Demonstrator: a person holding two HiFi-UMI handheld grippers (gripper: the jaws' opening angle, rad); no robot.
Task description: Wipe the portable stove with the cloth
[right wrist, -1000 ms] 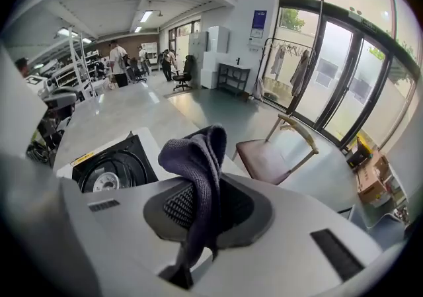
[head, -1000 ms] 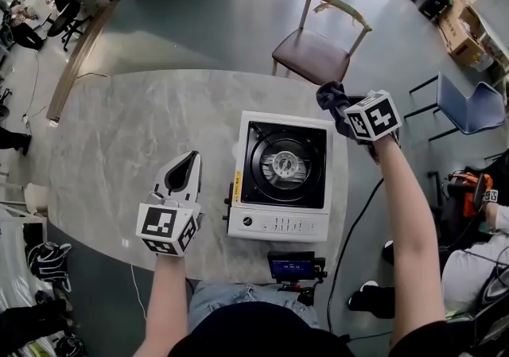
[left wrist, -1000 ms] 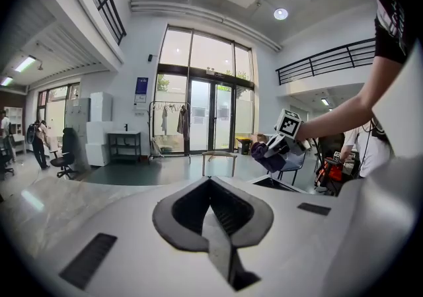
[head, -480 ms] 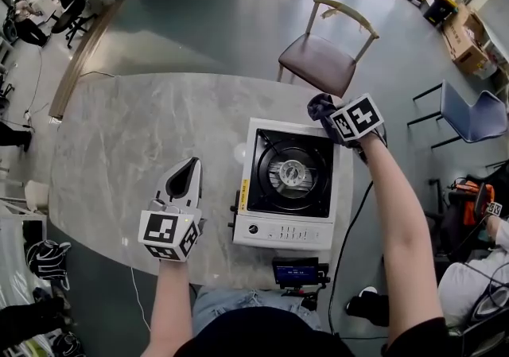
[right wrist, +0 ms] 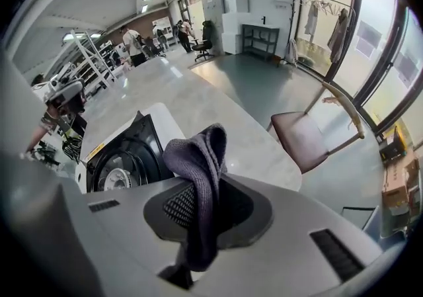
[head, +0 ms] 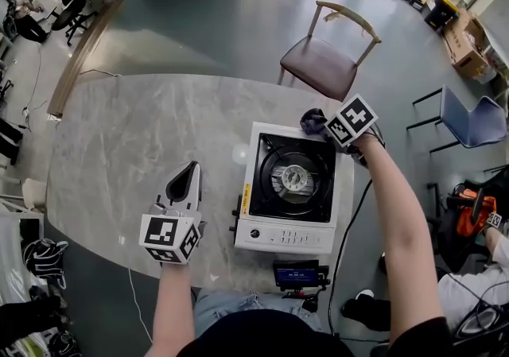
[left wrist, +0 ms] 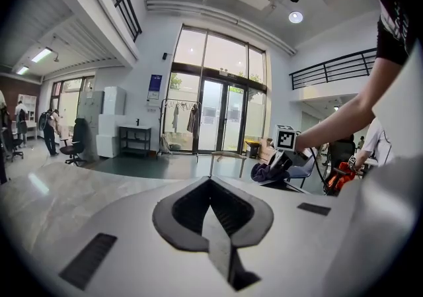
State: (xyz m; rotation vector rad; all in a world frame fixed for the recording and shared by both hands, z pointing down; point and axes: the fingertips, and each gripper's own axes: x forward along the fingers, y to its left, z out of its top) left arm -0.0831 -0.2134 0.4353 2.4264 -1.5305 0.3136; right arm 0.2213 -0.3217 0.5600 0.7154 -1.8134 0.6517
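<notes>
A white portable stove [head: 291,187] with a black top and round burner [head: 293,178] sits on the marble table, near its right front edge. My right gripper [head: 324,123] is shut on a dark purple-grey cloth [head: 312,119], hovering over the stove's far right corner. In the right gripper view the cloth [right wrist: 198,176] hangs folded between the jaws, with the stove [right wrist: 125,160] below and to the left. My left gripper [head: 185,180] rests over the table left of the stove, jaws shut and empty. The left gripper view shows its closed jaw tips [left wrist: 213,223] and the cloth [left wrist: 264,172] far off.
The grey marble table [head: 135,149] stretches left of the stove. A wooden chair [head: 324,61] stands beyond the table's far edge, a blue chair [head: 469,121] at the right. A small device with a screen [head: 296,274] sits at the front edge. A cable [head: 350,228] hangs beside the table.
My right gripper with the cloth has moved left and toward the stove's far right corner. The left gripper has stayed put.
</notes>
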